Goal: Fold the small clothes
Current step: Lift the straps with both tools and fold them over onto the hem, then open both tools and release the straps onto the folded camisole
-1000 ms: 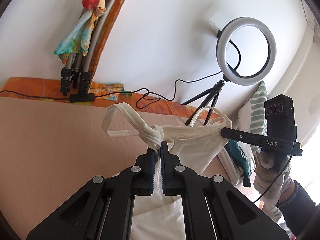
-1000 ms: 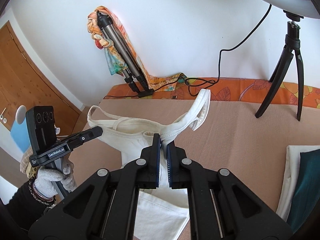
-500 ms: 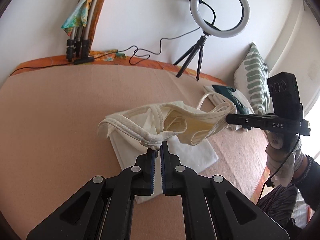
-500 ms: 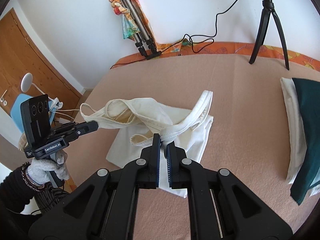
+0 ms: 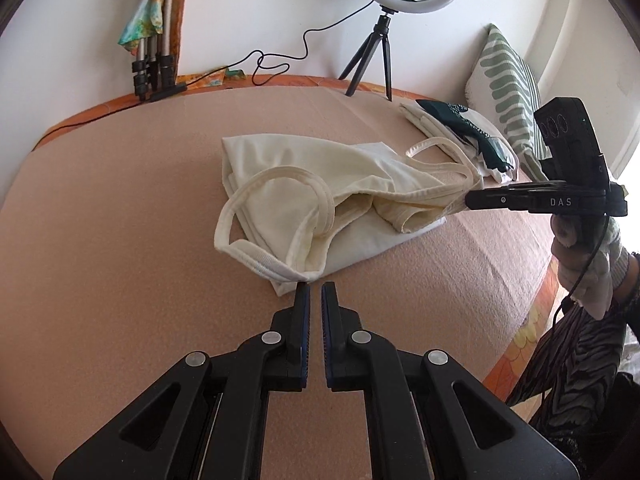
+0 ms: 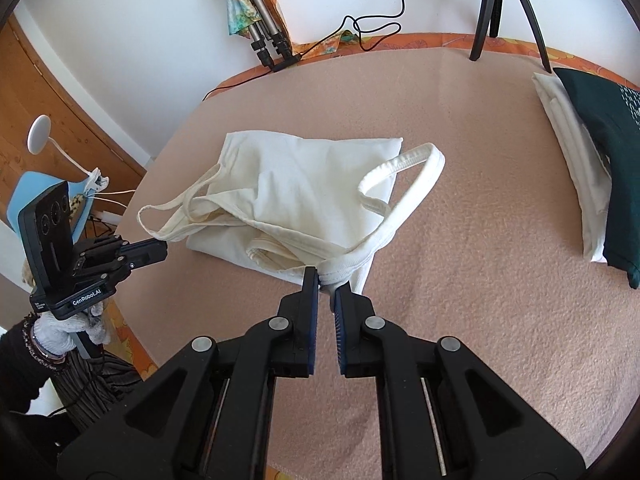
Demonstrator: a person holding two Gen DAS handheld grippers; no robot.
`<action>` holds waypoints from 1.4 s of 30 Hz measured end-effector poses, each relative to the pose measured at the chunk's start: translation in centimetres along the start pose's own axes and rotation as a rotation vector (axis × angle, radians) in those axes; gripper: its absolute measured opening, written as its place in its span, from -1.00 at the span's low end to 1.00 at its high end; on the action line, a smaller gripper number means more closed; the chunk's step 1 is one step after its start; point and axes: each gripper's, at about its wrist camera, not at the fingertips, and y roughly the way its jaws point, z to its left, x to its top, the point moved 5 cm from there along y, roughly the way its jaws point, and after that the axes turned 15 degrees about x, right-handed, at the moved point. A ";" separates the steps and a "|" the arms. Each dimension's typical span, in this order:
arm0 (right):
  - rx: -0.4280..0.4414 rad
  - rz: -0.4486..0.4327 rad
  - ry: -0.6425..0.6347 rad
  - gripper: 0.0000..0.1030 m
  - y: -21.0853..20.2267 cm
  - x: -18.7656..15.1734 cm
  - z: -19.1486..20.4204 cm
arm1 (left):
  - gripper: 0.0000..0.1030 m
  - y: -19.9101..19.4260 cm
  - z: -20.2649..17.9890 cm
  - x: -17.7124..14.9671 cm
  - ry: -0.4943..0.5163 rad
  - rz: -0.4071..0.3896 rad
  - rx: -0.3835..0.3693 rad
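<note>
Two grippers hold the shoulder end of a cream tank top (image 5: pixel 312 184), one at each side, because this keeps the edge stretched and straight while it comes down. The top lies in the middle of a pink blanket (image 5: pixel 120 220). Its strap half is laid over its lower half, so I judge that the first fold in half is almost made.

The left gripper (image 5: pixel 312 290) is low, at the near edge of the cloth. Its fingers are almost closed, with only a thin gap between them. The hem touches their tips, but I cannot tell whether they pinch it.

The right gripper (image 6: pixel 327 282) has the thick seam of the other strap bunched between its fingertips. Its jaws are beginning to open, with the cloth between them. I think this is to release the corner now that it rests on the layer below. One strap loop (image 6: pixel 416 168) stands up loosely and may need flattening.

At the right side of the blanket, well apart from the top, lies a stack of folded clothes (image 6: pixel 576 168), white pieces with a dark green one above. Probably the finished top goes there.
</note>
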 end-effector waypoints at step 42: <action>0.051 -0.074 0.312 -0.82 6.9 9.6 -8.1 | -0.78 6.1 -3.3 3.1 0.203 0.089 -0.101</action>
